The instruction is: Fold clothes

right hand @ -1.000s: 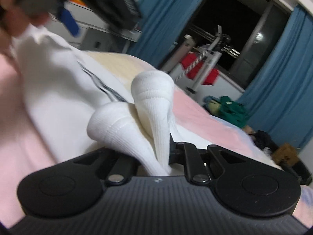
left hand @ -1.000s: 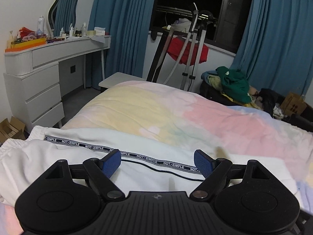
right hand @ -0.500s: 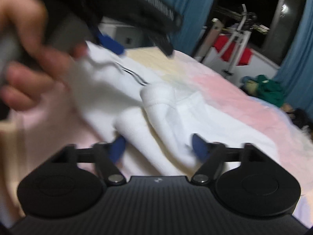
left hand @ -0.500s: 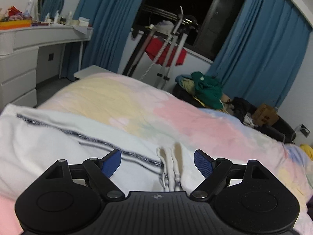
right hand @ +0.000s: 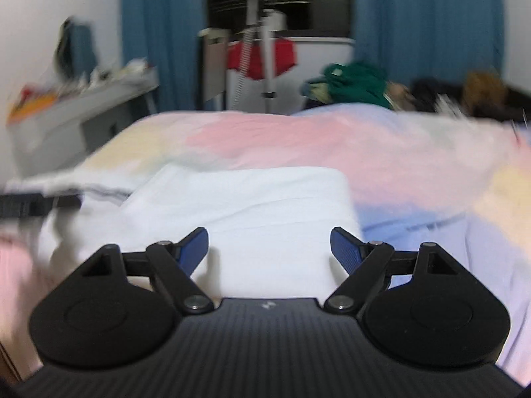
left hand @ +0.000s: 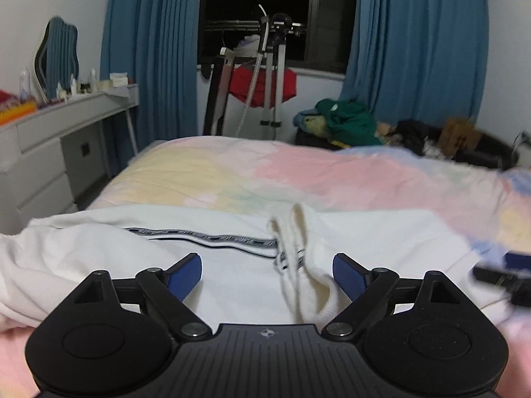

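Lying flat on the pastel bed cover (left hand: 332,172): the white garment (left hand: 232,275), with one ribbed cuff (left hand: 308,265) doubled back over the middle, beside the black lettered stripe (left hand: 215,239). Left gripper (left hand: 267,277): jaws wide apart, the cuff between them but not pinched. Right gripper (right hand: 268,248): jaws just opened, released, only smooth white cloth below, nothing grasped. Seems an early stage: one part laid over, probably. Left to do: folding the rest into a compact packet, smoothing the wrinkles.
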Demonstrator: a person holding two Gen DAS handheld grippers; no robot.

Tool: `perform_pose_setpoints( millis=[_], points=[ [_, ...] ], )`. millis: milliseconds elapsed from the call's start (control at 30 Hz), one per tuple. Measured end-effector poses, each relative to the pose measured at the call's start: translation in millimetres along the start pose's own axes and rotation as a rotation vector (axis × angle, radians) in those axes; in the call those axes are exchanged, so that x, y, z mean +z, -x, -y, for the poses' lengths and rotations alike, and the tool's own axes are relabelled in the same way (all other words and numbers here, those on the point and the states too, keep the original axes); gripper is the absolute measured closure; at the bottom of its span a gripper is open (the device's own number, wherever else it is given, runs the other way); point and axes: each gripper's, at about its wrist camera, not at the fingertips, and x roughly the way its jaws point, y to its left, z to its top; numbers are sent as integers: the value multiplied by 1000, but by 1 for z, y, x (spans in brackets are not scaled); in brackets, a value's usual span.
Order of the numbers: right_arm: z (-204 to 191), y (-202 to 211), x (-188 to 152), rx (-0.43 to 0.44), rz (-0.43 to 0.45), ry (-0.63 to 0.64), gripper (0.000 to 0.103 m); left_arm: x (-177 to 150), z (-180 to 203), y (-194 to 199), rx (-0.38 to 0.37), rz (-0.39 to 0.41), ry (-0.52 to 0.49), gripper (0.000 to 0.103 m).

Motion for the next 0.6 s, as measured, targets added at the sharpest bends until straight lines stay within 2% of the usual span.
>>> perform_pose_setpoints(
  millis=[100, 267, 433, 600],
  points=[
    [8, -8, -2, 2, -27, -39, 21, -7, 6, -14, 29, -53, -29, 15],
    [9, -30, -19, 14, -165, -49, 21, -15, 22, -25, 90, -76, -132, 12],
    [7, -26, -22, 12, -167, -57, 20, -18, 34, -34, 109, -80, -185, 11],
    [15, -27, -23, 27, -166, -92, 20, -19, 34, -37, 103, -88, -185, 11]
  ],
)
